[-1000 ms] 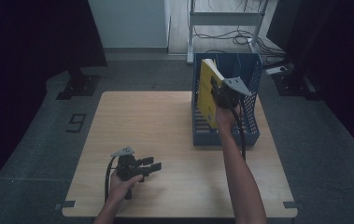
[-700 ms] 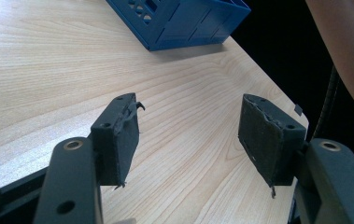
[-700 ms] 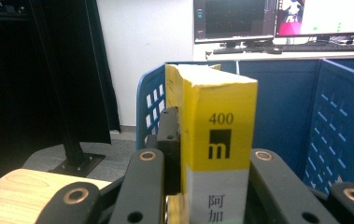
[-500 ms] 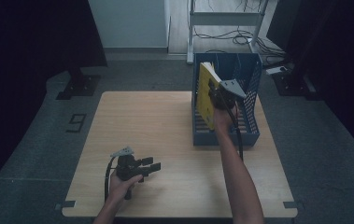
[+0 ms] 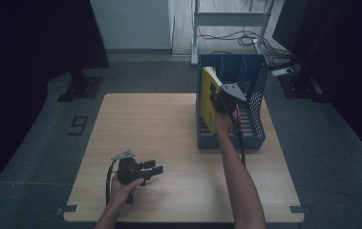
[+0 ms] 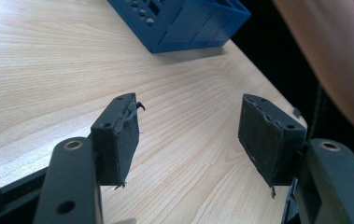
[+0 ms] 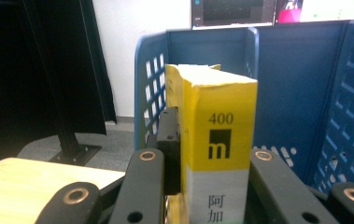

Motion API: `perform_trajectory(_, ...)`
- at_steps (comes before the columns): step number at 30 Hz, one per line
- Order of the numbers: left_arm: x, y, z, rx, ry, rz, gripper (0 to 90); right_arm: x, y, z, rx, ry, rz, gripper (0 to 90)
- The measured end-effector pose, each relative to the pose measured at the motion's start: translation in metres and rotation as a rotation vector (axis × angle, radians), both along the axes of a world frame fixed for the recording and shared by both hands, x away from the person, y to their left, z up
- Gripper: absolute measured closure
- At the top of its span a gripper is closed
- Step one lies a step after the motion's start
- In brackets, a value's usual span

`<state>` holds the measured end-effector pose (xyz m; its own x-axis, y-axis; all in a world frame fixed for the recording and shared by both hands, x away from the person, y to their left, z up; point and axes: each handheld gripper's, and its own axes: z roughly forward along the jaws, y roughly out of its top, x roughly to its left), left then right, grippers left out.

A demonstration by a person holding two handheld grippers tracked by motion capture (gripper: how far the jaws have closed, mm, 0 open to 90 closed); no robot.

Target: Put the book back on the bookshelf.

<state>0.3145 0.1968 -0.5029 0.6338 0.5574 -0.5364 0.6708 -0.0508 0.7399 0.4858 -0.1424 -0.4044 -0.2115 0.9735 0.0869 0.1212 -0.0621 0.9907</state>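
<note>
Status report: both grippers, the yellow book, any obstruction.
Right gripper shut on yellow book, upright over blue basket. Left gripper open, empty, low over table. Nothing in the way.

Your left tool [image 5: 154, 170] rests on open bench [image 5: 145, 124], and nothing stands between it and the blue crate [image 5: 255, 138] on the bench's far right side. The crate's tall perforated walls close in its back and sides, so you can enter it only from above or over its low front lip. Inside, the yellow book [image 5: 209, 98] clamped in your right tool [image 5: 219, 100] stands just beside the left wall, leaving room to its right.
</note>
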Motion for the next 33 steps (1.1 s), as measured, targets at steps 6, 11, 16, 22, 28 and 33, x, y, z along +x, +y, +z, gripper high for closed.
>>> perform_trajectory(6, -0.001, -0.002, 0.000, 0.004, -0.003, -0.005, 38.0, 0.003, 0.000, -0.011, 0.024, 0.025, -0.009, 74.6)
perform_trajectory(11, 0.000, -0.001, 0.000, 0.004, 0.000, 0.001, 38.0, 0.004, 0.001, -0.018, 0.013, 0.035, -0.015, 74.6)
perform_trajectory(16, 0.000, -0.002, 0.000, 0.005, -0.001, 0.000, 38.0, 0.001, 0.000, -0.020, 0.017, 0.028, -0.010, 74.6)
perform_trajectory(22, 0.000, -0.004, 0.000, 0.012, 0.000, -0.006, 38.0, -0.005, 0.001, -0.020, -0.002, 0.041, -0.004, 74.3)
perform_trajectory(28, -0.001, -0.005, -0.001, 0.015, 0.000, -0.006, 38.0, -0.013, 0.002, -0.018, -0.019, 0.073, 0.022, 73.9)
perform_trajectory(33, -0.001, -0.005, -0.001, 0.017, 0.001, -0.005, 38.0, -0.020, 0.000, -0.018, -0.024, 0.094, 0.045, 73.4)
